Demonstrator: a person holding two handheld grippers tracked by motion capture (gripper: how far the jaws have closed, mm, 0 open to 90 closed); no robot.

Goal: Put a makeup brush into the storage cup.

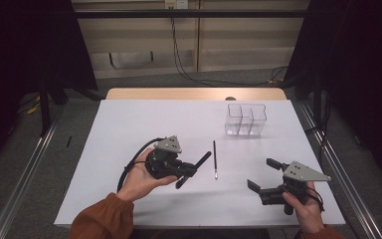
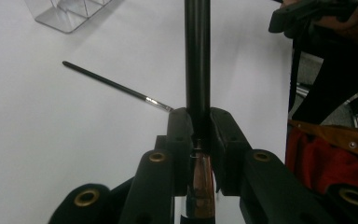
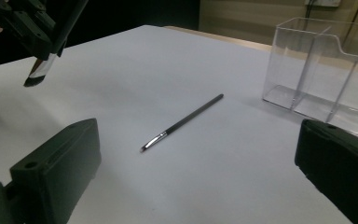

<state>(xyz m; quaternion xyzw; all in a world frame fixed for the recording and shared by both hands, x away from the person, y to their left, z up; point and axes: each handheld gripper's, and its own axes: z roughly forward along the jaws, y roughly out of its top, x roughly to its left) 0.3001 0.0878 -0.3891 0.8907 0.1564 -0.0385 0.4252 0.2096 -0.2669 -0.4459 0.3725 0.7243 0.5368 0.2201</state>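
The thick black brush (image 2: 197, 70) is clamped between the jaws of the left gripper (image 1: 189, 172), lifted off the white table (image 1: 129, 124) with its handle slanting up and away toward the middle and its bristle end poking out behind the jaws. A thin black brush (image 1: 215, 159) lies flat on the table just beyond it, apart from it, between the two grippers. The clear divided organizer (image 1: 246, 119) stands farther back on the right with bare tabletop before it, while the right gripper (image 1: 263, 174) rests near the front edge, its jaws spread wide with nothing between them.

Lab: black curtains (image 1: 25, 45), rail frame (image 1: 20, 174), cables (image 1: 189, 69).
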